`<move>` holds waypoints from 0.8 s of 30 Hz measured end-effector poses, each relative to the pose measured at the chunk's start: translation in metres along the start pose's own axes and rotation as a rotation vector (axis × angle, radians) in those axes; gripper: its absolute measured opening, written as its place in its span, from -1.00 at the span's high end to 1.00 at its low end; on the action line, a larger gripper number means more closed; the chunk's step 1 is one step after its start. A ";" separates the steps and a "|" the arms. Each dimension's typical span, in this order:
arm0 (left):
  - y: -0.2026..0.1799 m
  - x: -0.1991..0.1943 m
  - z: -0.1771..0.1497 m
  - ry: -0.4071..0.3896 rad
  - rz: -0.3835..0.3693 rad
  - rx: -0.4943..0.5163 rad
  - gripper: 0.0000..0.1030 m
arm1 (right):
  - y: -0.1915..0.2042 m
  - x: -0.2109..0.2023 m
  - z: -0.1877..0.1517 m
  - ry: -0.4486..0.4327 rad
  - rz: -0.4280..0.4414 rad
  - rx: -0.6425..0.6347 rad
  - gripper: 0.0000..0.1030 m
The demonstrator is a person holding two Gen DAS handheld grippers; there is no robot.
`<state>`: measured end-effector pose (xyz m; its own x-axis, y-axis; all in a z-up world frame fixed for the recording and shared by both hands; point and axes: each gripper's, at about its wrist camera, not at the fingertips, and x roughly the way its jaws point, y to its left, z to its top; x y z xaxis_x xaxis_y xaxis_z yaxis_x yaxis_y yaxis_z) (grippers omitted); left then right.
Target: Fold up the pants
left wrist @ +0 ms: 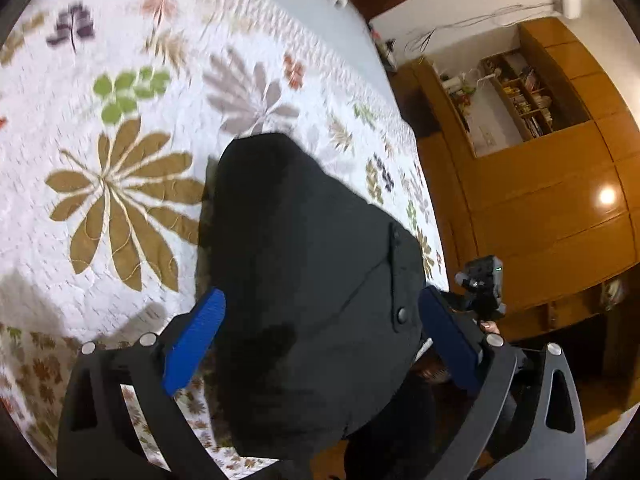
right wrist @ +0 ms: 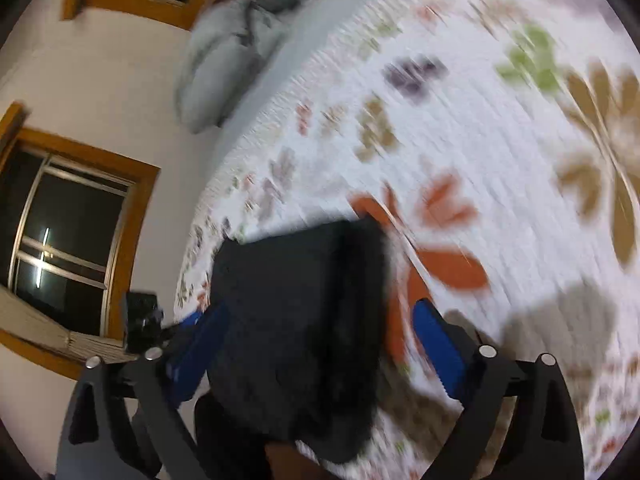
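Black fabric pants (left wrist: 304,280) bundled in a folded lump, sitting between the fingers of both grippers over the white quilted bedspread with leaf prints (left wrist: 120,128). Left gripper (left wrist: 320,336) — blue pads (left wrist: 192,344) spread wide, the pants fill the gap between them; pads look apart from the cloth edges, but real contact can't be told. A seam and two dark buttons show on the right side of the pants in the left wrist view. Right gripper (right wrist: 320,352) — also spread wide, pants (right wrist: 296,320) lie against the left blue pad (right wrist: 200,348), right pad stands clear of the cloth; frame is motion-blurred. Right view also shows the bedspread (right wrist: 460,140), a grey pillow (right wrist: 224,64) at the bed head, a wood-framed window (right wrist: 72,232). Wooden wardrobe with shelves (left wrist: 540,160) beside the bed in left view.
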<state>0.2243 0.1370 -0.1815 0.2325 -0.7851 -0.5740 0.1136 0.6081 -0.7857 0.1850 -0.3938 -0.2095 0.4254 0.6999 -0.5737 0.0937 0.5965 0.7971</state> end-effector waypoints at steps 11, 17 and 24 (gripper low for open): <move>0.052 0.034 0.015 0.120 -0.113 -0.102 -0.91 | -0.029 0.039 -0.023 0.165 0.092 0.083 -0.94; 0.048 0.062 0.012 0.191 -0.153 -0.067 -0.91 | -0.020 0.063 -0.019 0.213 0.155 0.074 -0.94; 0.047 0.075 0.011 0.220 -0.181 -0.057 -0.91 | -0.006 0.091 -0.021 0.245 0.192 0.054 -0.94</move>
<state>0.2574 0.1080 -0.2591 -0.0026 -0.8907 -0.4546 0.0784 0.4530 -0.8880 0.2038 -0.3252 -0.2705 0.2112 0.8754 -0.4348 0.0829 0.4272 0.9003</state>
